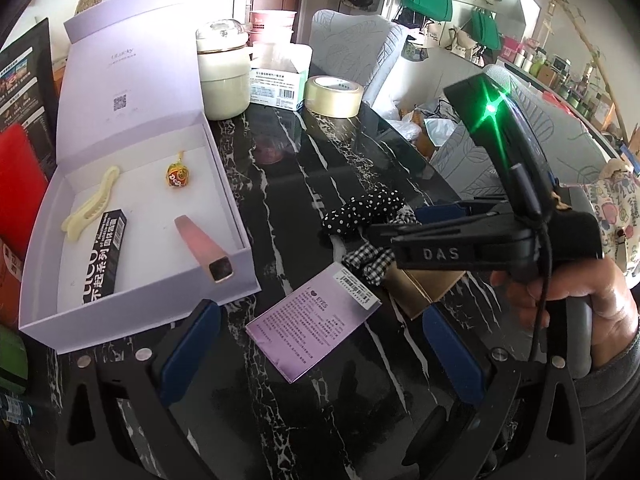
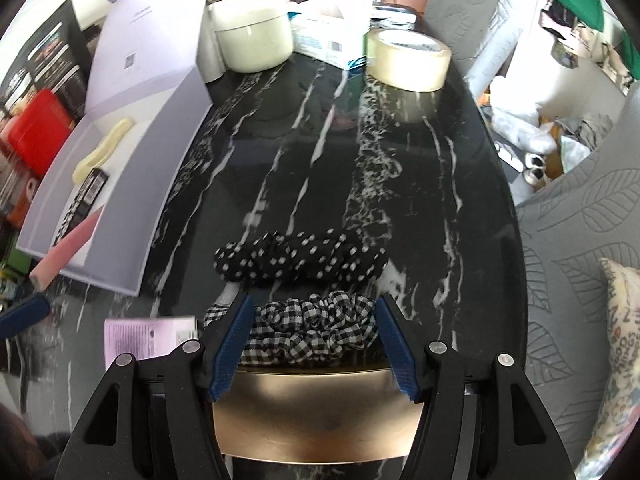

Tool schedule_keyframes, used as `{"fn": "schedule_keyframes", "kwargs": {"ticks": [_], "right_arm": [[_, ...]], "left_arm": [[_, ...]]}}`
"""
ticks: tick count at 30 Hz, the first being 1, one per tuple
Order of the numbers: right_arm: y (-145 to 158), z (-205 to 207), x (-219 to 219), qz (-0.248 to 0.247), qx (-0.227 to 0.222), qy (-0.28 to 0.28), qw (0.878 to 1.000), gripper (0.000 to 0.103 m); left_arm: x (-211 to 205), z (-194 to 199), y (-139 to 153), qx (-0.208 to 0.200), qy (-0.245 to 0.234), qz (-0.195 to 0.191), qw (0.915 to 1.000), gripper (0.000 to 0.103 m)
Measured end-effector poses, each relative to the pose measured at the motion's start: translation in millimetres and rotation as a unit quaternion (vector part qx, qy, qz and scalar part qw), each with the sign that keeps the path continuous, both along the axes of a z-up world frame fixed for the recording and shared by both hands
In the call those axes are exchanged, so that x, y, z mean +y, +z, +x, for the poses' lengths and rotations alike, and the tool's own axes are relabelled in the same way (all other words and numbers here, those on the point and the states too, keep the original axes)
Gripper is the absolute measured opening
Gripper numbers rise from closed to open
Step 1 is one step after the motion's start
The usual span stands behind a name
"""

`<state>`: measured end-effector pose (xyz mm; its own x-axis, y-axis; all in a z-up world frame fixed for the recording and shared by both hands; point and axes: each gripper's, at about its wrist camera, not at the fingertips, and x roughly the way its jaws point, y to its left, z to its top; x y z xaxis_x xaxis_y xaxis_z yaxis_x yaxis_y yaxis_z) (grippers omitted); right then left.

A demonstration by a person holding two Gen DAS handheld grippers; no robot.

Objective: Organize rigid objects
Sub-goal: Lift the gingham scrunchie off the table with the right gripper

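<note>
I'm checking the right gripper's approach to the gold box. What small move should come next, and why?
Probably close the right gripper: its blue pads already flank the gold box without visibly pressing it. The checked scrunchie lies just beyond.

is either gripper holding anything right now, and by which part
Nothing is held. The right gripper stands open astride the flat gold box by its two side edges; the left gripper is open and empty.
</note>
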<state>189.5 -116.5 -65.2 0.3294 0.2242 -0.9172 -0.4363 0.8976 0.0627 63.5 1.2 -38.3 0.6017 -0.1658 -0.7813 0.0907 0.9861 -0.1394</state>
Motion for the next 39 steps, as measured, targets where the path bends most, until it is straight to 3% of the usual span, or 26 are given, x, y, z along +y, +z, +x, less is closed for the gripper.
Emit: {"fn": "schedule_keyframes", "kwargs": {"ticks": [12,24,28,30,33,39], "right_arm": [[0,-49,3,0.017,0.024,0.067,0.997,0.063],[2,-106,13,0.02,0.019,0.125,0.992,0.063],[9,-117,11,0.004,-0.015,0.102,0.995,0.063],[15,-122,9,0.001,-0.032,0.08,0.996,0.072],[18,-124,4,0.033,-0.02,0.049,0.998,0.075],[11,-118,8,0.012,0.019,0.015,1.0,0.075]], "left_arm": [[10,-16,-6,0.014,-0.024,-0.017,0.9995,0.103],[35,-25,-16,0.028,0.024,-0.046,0.9983,0.103],[34,-28,-15,0.02,0.031,-0.033,0.9988,0.103],[33,-31,-14,0.012,0.032,-0.022,0.9992,0.103],[35,-35,-11,0.006,0.034,-0.013,0.9993,0.103],[42,-38,-11,0.006,0.037,-0.018,0.9991,0.103]]}}
